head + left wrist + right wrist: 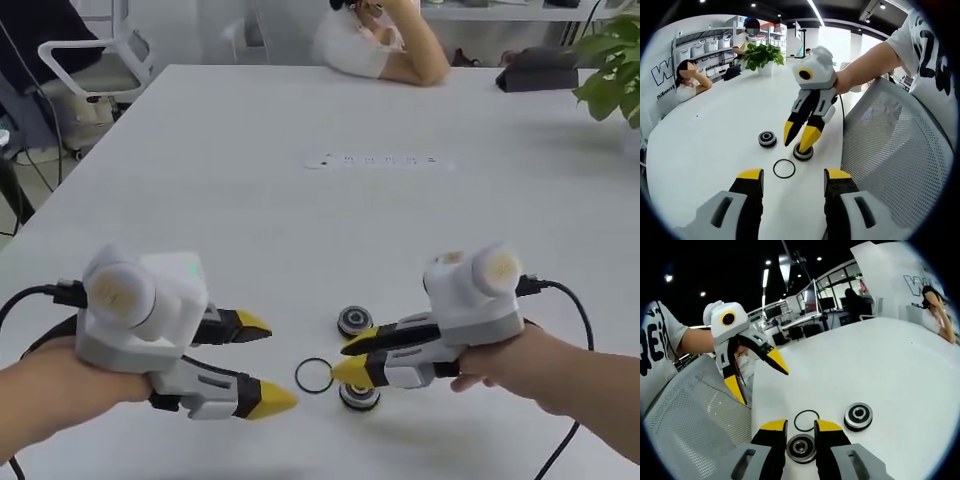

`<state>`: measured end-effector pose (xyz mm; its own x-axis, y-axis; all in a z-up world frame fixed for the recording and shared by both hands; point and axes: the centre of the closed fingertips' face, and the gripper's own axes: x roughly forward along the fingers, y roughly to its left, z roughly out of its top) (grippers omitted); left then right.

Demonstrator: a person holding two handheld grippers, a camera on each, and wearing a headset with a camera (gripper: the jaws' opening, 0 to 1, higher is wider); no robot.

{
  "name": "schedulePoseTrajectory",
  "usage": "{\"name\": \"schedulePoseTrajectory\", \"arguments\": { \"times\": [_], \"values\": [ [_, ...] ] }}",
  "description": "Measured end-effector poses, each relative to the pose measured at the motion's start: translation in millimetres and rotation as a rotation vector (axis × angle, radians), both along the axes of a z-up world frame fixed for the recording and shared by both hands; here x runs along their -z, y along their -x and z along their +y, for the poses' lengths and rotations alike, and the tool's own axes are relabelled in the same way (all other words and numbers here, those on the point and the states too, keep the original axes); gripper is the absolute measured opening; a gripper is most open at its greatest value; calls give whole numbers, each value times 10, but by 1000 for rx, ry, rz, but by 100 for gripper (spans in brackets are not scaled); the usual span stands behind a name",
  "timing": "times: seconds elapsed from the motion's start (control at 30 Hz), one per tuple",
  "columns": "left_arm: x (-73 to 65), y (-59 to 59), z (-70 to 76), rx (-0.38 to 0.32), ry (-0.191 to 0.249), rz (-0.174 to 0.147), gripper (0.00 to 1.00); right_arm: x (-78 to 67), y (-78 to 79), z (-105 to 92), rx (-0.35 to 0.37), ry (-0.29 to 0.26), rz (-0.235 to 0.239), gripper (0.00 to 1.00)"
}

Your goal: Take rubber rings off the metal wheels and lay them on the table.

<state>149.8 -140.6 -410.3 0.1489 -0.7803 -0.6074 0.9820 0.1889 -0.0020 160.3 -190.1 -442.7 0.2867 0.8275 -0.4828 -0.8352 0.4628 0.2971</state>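
My right gripper (801, 427) has narrow jaws on both sides of the near wheel (801, 447), straight ahead; whether they pinch it I cannot tell. Just beyond, a loose ring (806, 420) lies flat on the table (880, 365). Farther right sits the second wheel (858, 416). My left gripper (280, 365) is wide, empty.

Left gripper (272, 362) holds its fingers (266, 398) wide; right gripper (342, 360) narrowly parted.

Bench (300, 200) pale grey-white, plain; loose rubber ring (313, 376) black; far wheel (354, 321) black-rimmed, silver face; near wheel (801, 447) silver, dark inner band; left gripper (272, 365) and right gripper (345, 360) alike: white-grey body, black jaws, yellow tips; plant (610, 70) green; shirt (925, 50) white, black print; chair mesh (890, 150) light grey.
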Motion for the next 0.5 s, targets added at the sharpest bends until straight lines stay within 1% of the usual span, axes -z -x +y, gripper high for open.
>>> {"name": "schedulePoseTrajectory", "arguments": {
  "times": [0.2,0.5],
  "values": [
    [-45,-30,-77,8,12,-4,45,-40,33,-105,10,-12,-12,21],
    [-23,-24,-215,36,10,1,44,-1,108,-276,23,-2,-15,22]
  ]
}}
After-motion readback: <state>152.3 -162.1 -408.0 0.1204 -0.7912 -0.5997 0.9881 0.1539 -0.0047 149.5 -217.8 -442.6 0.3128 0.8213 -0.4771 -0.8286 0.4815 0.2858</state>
